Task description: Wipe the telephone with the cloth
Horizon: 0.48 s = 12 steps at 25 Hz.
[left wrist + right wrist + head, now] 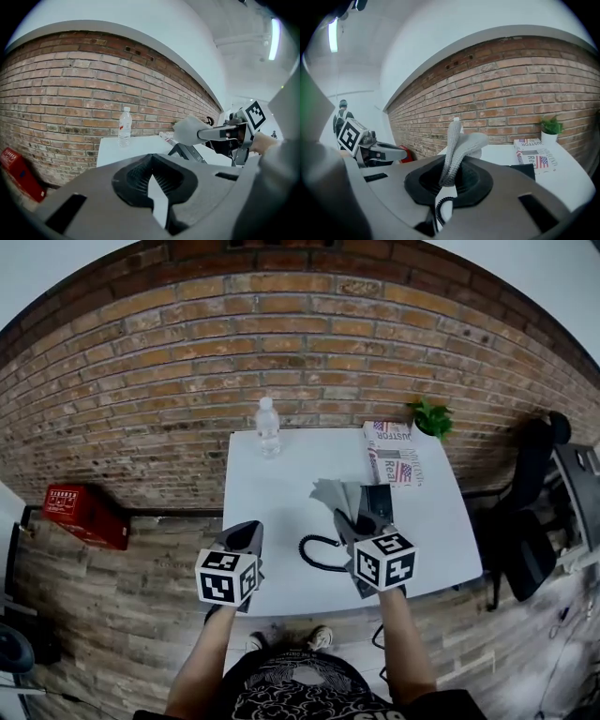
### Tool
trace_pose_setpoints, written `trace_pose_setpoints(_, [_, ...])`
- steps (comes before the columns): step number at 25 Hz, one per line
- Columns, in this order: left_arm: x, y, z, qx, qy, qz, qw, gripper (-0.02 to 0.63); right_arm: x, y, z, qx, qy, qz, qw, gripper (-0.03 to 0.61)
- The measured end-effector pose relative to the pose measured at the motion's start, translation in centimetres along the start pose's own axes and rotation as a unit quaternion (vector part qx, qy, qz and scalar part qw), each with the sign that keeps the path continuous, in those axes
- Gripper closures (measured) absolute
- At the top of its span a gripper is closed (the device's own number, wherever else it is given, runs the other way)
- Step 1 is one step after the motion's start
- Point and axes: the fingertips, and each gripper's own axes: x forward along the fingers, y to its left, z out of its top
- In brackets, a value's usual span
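A black telephone [378,503] lies on the white table [281,498], its coiled cord [315,555] looping toward the near edge. My right gripper [347,517] is shut on a grey cloth [335,494], which sticks up just left of the phone. In the right gripper view the cloth [460,143] rises from between the jaws, with a piece of cord [440,212] visible below. My left gripper [247,536] hovers over the table's left front edge, shut and holding nothing. From the left gripper view, the cloth [187,130] hangs over the telephone [190,152].
A clear water bottle [268,427] stands at the table's far left. A folded newspaper [394,454] and a small potted plant [431,417] are at the far right. A red crate [84,514] sits on the floor to the left, a black chair [525,521] to the right.
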Motion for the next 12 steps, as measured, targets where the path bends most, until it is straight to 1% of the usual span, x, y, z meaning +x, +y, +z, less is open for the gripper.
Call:
trace_pose_setpoints(4, [-0.5,-0.4,0.2,0.014,0.004,-0.013,0.9998,0.607,-2.3,-0.9,0.2,0.010,-0.027,-0.052,0.998,0.568])
trace_pose_setpoints(6, [-0.8,-0.6,0.3,0.020,0.005,-0.018,0.9996,0.607,-3.2,-1.0,0.2,0.011,-0.040,-0.069,0.997,0.568])
trace_pose_setpoints(12, [-1.1,-1.4,0.6,0.030,0.003,-0.027,0.9992,0.607,-5.1,-0.4,-0.3,0.013,-0.052,-0.080,0.995,0.568])
